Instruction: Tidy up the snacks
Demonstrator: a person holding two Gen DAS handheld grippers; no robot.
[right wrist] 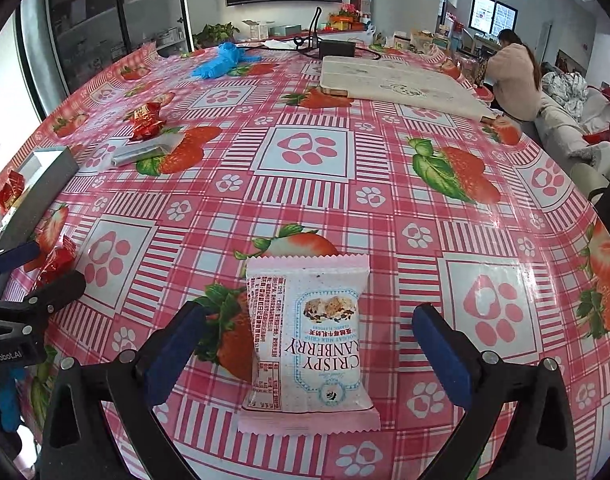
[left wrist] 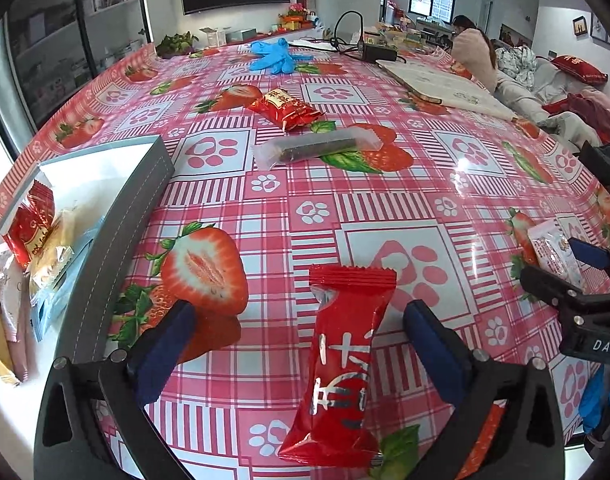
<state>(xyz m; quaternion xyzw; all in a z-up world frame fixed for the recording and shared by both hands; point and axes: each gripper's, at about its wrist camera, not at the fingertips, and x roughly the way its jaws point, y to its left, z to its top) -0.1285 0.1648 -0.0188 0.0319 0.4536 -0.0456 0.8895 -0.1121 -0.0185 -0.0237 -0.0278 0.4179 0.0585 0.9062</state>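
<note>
My left gripper is open, its blue pads on either side of a red snack packet lying on the table. A grey box at the left holds several wrapped snacks. Farther off lie a red packet and a clear-wrapped dark bar. My right gripper is open around a pale pink "Crispy Cranberry" packet lying flat. The right gripper also shows in the left wrist view beside that packet. The grey box and the red packet show at left in the right wrist view.
The table has a pink strawberry-print cloth. Blue gloves, a black power adapter with cable and a flat cream board lie at the far side. A person sits beyond the table's far right edge.
</note>
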